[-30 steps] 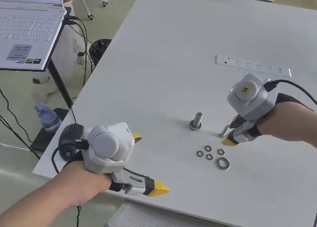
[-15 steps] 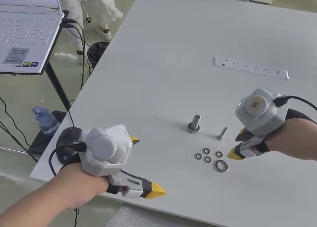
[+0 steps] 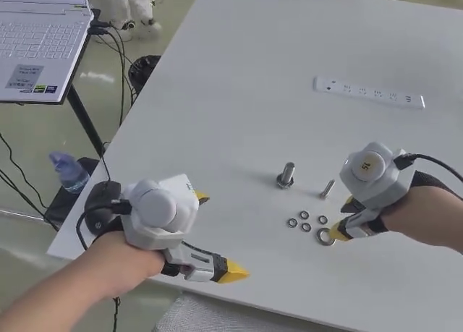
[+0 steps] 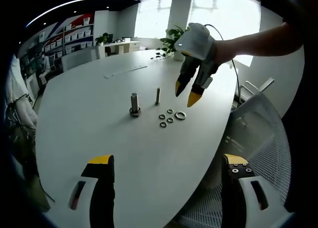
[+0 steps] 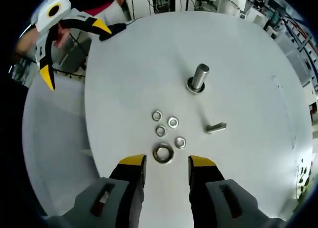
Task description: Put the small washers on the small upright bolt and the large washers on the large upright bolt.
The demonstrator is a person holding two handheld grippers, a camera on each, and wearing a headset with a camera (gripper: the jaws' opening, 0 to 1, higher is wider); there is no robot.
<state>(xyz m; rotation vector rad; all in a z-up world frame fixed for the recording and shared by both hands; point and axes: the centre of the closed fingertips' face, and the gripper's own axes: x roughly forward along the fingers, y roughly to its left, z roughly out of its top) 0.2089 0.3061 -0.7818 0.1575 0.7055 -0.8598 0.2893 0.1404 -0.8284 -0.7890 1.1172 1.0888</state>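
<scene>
Washers of bare steel lie loose on my white counter point(image 3: 239, 93), all in one tight cluster near its front edge. Four small steel washers point(image 3: 304, 222) sit in a rough diamond, close together but apart from each other. One large steel washer point(image 3: 325, 237) lies flat just beside them, on the side nearest me.

Beyond the cluster stands the large upright steel bolt point(image 3: 286, 176), with a wider ring at its foot. I cannot tell whether that ring is its head or a washer. The small upright steel bolt point(image 3: 327, 189) stands just beside it, thin and bare along its shaft, between the large bolt and my right hand.

My right tongs point(image 3: 343, 216) hang low over the large washer with the yellow tips spread and nothing between them. In the right gripper view the washer lies just ahead of the gap, centred between the two tips. I cannot tell whether a tip touches it.

My left tongs point(image 3: 215, 236) are released too, wide apart and empty, held at the counter's near edge well apart from the bolts and washers.

A white power strip point(image 3: 369, 95) lies farther back on the counter.
</scene>
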